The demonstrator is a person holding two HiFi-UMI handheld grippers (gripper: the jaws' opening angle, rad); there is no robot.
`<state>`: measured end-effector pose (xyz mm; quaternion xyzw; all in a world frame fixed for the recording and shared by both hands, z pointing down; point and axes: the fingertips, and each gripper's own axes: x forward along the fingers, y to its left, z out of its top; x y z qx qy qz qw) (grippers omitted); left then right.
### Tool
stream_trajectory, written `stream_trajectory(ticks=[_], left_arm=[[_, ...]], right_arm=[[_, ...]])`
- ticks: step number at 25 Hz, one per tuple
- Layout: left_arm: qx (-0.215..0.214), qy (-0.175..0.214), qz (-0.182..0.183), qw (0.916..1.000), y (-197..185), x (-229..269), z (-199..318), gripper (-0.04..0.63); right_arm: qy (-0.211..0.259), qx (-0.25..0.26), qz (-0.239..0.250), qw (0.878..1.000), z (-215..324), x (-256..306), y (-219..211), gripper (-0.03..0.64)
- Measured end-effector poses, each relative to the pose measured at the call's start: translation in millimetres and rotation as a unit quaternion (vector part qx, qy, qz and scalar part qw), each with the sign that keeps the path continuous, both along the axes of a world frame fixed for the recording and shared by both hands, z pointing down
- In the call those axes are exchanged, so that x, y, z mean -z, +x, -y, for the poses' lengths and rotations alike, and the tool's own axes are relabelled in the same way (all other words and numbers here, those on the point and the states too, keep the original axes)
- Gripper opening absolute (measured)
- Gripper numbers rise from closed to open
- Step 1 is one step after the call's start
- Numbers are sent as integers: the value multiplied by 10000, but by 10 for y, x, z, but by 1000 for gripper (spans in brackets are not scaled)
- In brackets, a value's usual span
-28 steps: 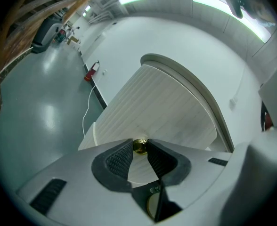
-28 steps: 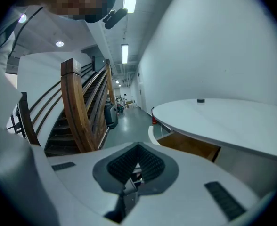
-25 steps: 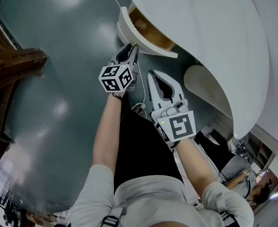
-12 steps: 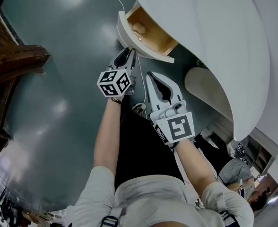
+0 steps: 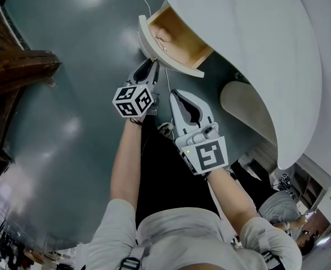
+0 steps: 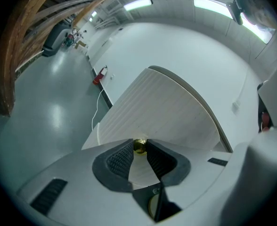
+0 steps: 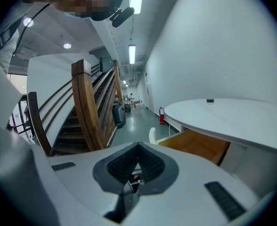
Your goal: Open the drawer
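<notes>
One drawer [image 5: 179, 34]: slid out from under the rim of the white table, its pale wood inside open to view, its curved white front [image 6: 162, 109] facing the person.
knob [image 6: 139, 146]: small, round, brass-coloured, on the drawer front, at the tips of the left jaws.
left gripper [image 5: 152, 64]: reaches forward to the drawer front; its jaws stand narrow, have just been closing, and their ribbed pads [image 6: 119, 158] press the knob from both sides.
right gripper [image 5: 174, 94]: just beside the left one and nearer the person, clear of the drawer; its jaws meet at the tips with nothing between them, as the right gripper view [image 7: 138, 150] shows.
marker cubes: one at the back of each gripper, left [image 5: 134, 100] and right [image 5: 208, 155].
table [image 5: 238, 44]: white, round-edged top, overhanging the drawer.
cable [image 6: 97, 108]: thin, white, trailing over the floor by the table.
floor [image 5: 70, 94]: glossy grey-green.
staircase [image 7: 91, 112]: wooden, well apart from the table, across the floor.
fire extinguisher [image 7: 162, 116]: red, on the floor by the wall beyond the table.
</notes>
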<state>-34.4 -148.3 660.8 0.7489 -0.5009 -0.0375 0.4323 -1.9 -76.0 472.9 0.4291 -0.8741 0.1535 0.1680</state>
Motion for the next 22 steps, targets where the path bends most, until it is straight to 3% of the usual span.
stream_trajectory(ticks=[22], left_arm=[[41,46,-175,9998,-124,-4,-144,89]], right_arm=[[-93,144,55,9998,-88,-46,-139,14]])
